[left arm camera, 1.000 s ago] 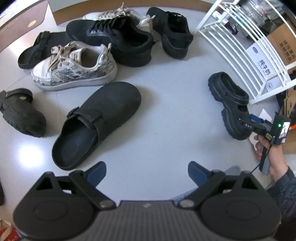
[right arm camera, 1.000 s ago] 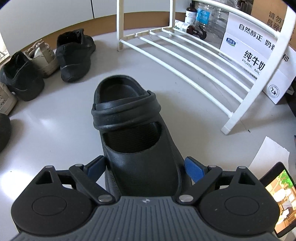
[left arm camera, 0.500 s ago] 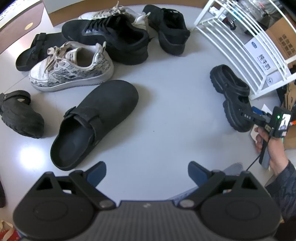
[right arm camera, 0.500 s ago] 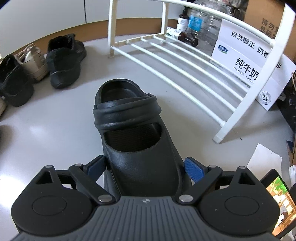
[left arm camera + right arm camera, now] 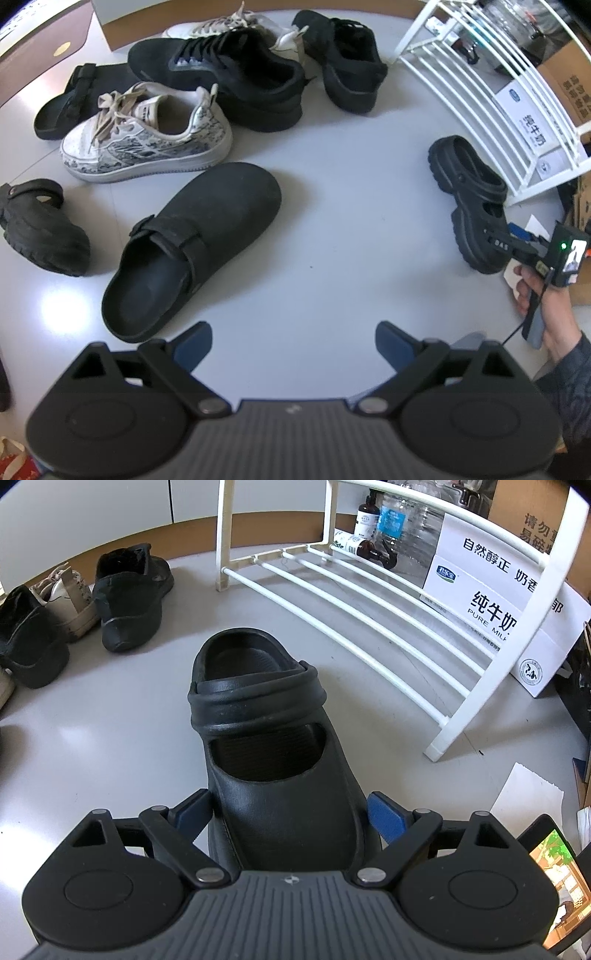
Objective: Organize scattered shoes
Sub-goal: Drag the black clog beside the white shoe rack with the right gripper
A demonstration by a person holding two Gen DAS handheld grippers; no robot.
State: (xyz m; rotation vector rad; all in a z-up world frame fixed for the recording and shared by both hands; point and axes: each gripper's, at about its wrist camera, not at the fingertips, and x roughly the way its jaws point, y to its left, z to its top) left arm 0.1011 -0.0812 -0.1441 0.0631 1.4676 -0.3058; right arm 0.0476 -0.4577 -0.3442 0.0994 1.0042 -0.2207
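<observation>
**Desk:** What is happening at the white wire shoe rack (image 5: 369,602)?

**Photographer:** The right gripper (image 5: 290,814) is straddling the toe of a chunky black rubber clog with a folded heel strap (image 5: 273,746). Its blue pads are sitting just off either side of the toe, spread wide; I am judging them not yet pressing, though the left pad (image 5: 192,814) is very close to the rubber. The clog is standing upright on the pale grey floor (image 5: 110,720), heel toward the rack's lower corner, near it but apart.

**Desk:** And the other hand?

**Photographer:** The left gripper (image 5: 293,345) is hanging over bare floor, jaws wide and holding nothing, looking down on the pile: a black suede clog with a buckle strap (image 5: 192,251), a white patterned lace-up sneaker (image 5: 147,140), a black lace-up trainer (image 5: 229,74) and the matching black rubber clog (image 5: 40,229) lying well apart at the far left.

**Desk:** So which step is this?

**Photographer:** The pick-up of the first clog, I would say. The next move is calling for a firm squeeze across the toe, a lift, then a swing onto the rack bars, which are standing empty in both views.
</observation>
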